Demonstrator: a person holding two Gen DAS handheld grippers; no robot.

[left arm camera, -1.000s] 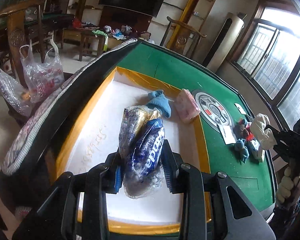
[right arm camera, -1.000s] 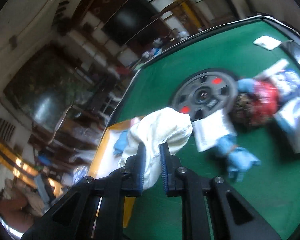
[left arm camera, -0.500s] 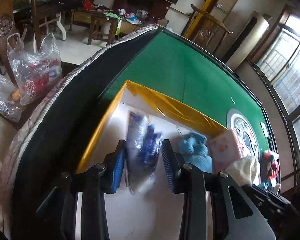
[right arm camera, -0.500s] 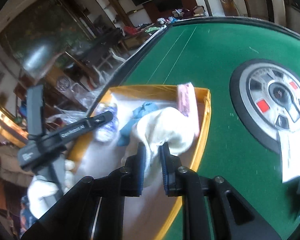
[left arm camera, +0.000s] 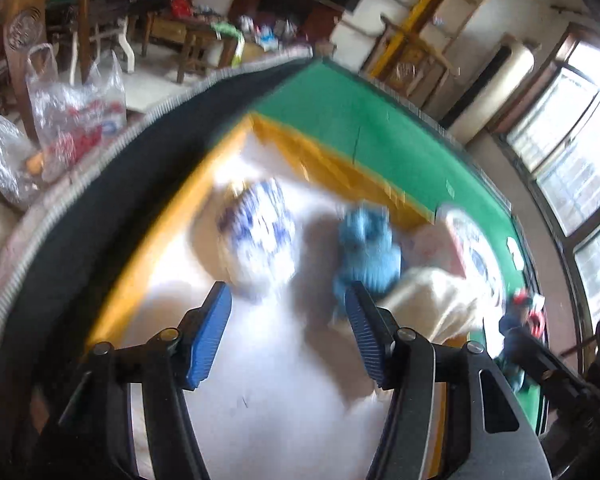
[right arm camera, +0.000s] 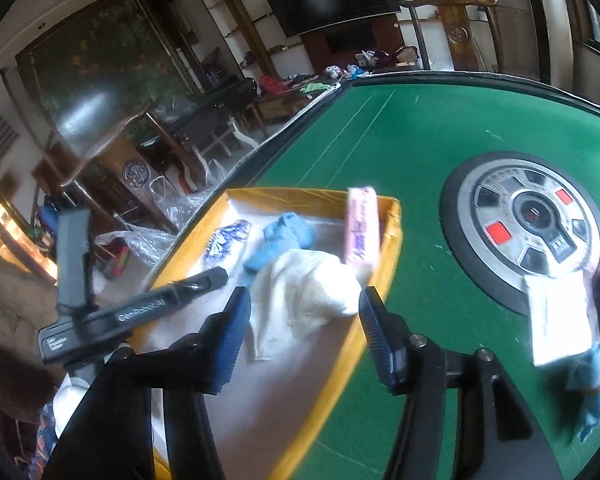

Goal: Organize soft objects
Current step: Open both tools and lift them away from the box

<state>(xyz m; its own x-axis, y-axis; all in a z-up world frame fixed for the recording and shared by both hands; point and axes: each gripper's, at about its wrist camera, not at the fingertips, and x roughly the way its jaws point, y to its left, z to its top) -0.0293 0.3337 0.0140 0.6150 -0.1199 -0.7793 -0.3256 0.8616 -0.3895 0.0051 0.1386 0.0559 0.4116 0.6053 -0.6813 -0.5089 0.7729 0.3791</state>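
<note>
A yellow-rimmed box (right arm camera: 394, 236) with a white floor sits on the green table. In it lie a blue-and-white plastic packet (left arm camera: 260, 236), a blue sock bundle (left arm camera: 366, 244), a pink pack (right arm camera: 361, 226) leaning on the right wall, and a cream cloth (right arm camera: 312, 296). My left gripper (left arm camera: 286, 336) hangs over the box just short of the packet, its jaws opening, nothing pressed between the pads. My right gripper (right arm camera: 304, 332) is opening too, with the cream cloth lying on the box floor between and beyond its pads. The left gripper's body (right arm camera: 140, 312) shows in the right wrist view.
A round grey dial panel (right arm camera: 536, 220) is set in the table's middle. A white paper (right arm camera: 560, 316) and blue socks (right arm camera: 598, 384) lie on the felt at the right. Plastic bags (left arm camera: 76, 120) stand on the floor beyond the table's dark edge (left arm camera: 100, 184).
Both grippers moved over the box and went from shut to open. The left let go of the blue-and-white packet and the right let go of the cream cloth; both items now lie inside.
</note>
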